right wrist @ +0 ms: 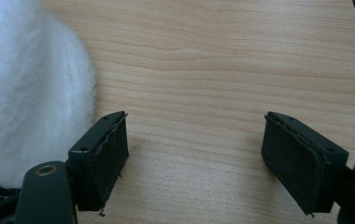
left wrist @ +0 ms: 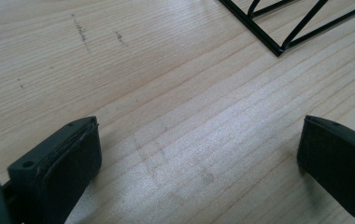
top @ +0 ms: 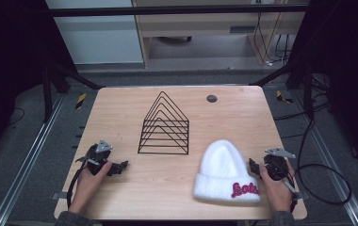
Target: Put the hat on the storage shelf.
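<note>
1. Beanie, white and fluffy knit with a pink embroidered word on its folded cuff [top: 225, 173], lies flat at the near right of the pale wooden tabletop [top: 177, 183], its crown pointing away from the person.
2. The right gripper [right wrist: 195, 154] stands released, its jaws wide apart with bare wood between them; in the right gripper view the beanie's fuzzy edge sits just beside the left-hand jaw, though I cannot tell whether they touch.
3. The left gripper [left wrist: 196, 163] is likewise released, its jaws spread over bare wood and grasping nothing; a corner of the black wire rack of nested triangular frames [left wrist: 287, 25] shows ahead of it.
4. From above, the right gripper [top: 258, 168] rests in the person's hand just beside the beanie's right side, while the left gripper [top: 117, 167] sits at the near left, well apart from the beanie.
5. The rack [top: 164, 126] stands upright at mid-table, between and beyond the two grippers, holding nothing.
6. My judgement: the work is at its opening step, an approach with no grasp made yet.
7. The next move likely calls for turning the right jaws toward the beanie's side and closing them on the soft knit; the left could take the other side.
</note>
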### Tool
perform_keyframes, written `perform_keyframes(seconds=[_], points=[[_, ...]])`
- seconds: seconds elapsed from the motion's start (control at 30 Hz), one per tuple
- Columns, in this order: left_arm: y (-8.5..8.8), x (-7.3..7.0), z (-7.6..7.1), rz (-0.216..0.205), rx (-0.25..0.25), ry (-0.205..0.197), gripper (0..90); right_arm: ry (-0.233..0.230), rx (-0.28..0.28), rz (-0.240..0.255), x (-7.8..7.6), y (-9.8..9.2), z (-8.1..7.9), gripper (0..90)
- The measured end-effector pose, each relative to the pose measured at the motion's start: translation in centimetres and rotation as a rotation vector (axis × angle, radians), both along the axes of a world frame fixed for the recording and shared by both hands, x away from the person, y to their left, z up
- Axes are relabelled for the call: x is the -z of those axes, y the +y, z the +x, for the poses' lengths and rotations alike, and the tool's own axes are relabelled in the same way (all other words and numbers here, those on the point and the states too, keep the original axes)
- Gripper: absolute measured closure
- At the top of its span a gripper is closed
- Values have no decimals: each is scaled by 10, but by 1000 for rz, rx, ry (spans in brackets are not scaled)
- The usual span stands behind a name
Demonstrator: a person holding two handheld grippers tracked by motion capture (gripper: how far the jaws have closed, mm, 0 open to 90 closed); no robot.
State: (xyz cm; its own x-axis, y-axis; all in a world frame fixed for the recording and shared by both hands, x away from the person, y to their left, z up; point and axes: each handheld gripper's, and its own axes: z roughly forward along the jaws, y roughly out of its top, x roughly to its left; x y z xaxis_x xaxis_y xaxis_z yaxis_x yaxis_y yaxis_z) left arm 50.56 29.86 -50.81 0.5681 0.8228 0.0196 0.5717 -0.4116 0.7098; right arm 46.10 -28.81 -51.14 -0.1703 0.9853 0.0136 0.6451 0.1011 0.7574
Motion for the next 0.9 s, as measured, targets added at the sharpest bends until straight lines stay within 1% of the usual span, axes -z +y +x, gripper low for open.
perform_keyframes(seconds=[0.83, 0.9], points=[[0, 0, 0, -1, 0, -1, 0, 1, 1, 1, 0, 0, 0, 228], [0, 0, 0, -1, 0, -1, 0, 0, -22, -4, -1, -2, 1, 242]])
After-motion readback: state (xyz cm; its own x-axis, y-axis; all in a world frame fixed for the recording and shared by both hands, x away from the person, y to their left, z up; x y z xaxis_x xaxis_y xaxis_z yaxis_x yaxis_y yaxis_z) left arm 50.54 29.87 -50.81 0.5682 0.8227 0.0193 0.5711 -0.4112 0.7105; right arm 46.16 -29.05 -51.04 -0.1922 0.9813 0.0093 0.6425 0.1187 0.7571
